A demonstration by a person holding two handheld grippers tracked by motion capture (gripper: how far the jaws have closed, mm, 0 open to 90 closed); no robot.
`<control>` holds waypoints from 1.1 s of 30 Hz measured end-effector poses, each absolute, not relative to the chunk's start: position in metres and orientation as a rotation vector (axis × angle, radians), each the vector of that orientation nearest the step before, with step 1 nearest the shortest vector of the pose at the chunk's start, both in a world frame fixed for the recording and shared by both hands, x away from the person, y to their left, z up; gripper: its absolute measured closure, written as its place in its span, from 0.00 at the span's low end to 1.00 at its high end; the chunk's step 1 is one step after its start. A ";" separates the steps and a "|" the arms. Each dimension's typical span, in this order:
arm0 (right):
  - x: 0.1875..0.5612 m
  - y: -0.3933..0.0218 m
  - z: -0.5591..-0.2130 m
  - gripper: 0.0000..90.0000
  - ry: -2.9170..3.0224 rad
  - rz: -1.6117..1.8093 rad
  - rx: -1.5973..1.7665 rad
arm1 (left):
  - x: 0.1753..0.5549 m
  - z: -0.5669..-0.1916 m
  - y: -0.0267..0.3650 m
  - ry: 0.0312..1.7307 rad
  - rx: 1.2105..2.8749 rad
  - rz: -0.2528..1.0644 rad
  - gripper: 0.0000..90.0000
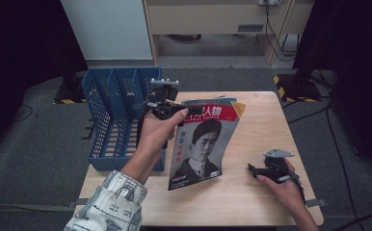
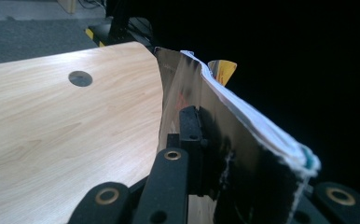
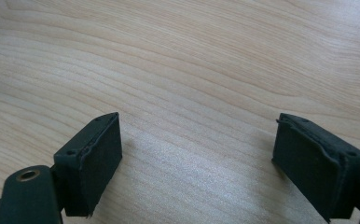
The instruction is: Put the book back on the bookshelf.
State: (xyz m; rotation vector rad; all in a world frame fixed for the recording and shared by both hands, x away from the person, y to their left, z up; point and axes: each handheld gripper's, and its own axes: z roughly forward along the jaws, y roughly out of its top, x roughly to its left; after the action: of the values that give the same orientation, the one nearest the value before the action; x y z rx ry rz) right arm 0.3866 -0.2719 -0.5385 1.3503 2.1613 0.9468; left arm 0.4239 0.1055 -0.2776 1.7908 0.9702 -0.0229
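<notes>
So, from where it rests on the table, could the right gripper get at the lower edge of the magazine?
Probably yes. The right gripper sits open on the bare table, and nothing lies between it and the magazine, whose lower corner hangs close by while the left gripper holds its top.

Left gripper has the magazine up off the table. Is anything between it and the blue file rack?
Nothing visible stands in the way. The left gripper is shut on the magazine near its top edge, and the blue file rack sits right beside it, its slots open at the top. The right gripper rests open on the table, well clear.
</notes>
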 end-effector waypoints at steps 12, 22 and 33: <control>0.385 -0.272 -0.539 0.18 2.154 0.948 1.357 | 0.426 -0.264 0.134 1.030 1.735 0.002 0.96; 0.385 -0.272 -0.539 0.18 2.158 0.948 1.349 | 0.420 -0.243 0.145 1.029 1.705 0.035 0.96; 0.384 -0.272 -0.539 0.18 2.156 0.949 1.352 | 0.421 -0.236 0.158 1.037 1.684 0.038 0.96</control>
State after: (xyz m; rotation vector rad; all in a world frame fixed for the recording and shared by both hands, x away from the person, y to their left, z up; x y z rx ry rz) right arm 0.3844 -0.2719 -0.5386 1.3517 2.1558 0.9490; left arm 0.4213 0.1582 -0.2358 1.6844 1.0367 0.0384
